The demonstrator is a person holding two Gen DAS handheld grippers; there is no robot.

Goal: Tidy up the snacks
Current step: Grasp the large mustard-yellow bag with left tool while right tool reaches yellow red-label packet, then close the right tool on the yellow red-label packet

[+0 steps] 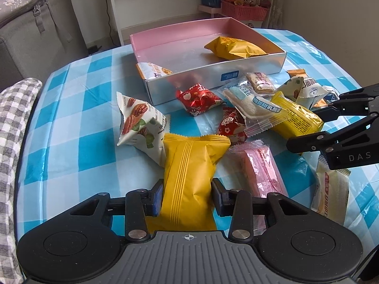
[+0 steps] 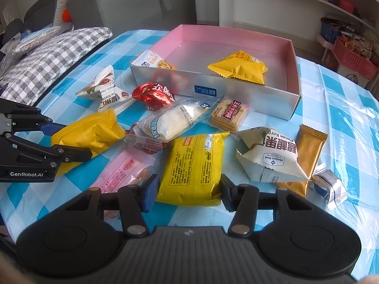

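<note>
My left gripper [image 1: 187,195] is shut on a plain yellow snack packet [image 1: 189,175], its pads pressing both sides; the same packet shows in the right wrist view [image 2: 90,135]. My right gripper [image 2: 187,193] straddles a printed yellow packet [image 2: 194,165] lying on the table, pads close to its edges with small gaps. The pink-lined box [image 1: 165,45] [image 2: 293,54] holds a yellow packet [image 1: 234,47] [image 2: 239,69] and a white one [image 2: 156,62]. Loose snacks lie in front of it: red [image 1: 199,99], clear bun [image 2: 175,120], pink [image 1: 258,168].
The table has a blue checked cloth [image 1: 83,108]. Pecan packets [image 1: 139,123] [image 2: 272,156], a cracker pack [image 2: 228,114] and a gold bar [image 2: 308,151] lie about. A checked cushion [image 2: 54,54] is at the left edge, a shelf with a red basket [image 1: 244,11] behind.
</note>
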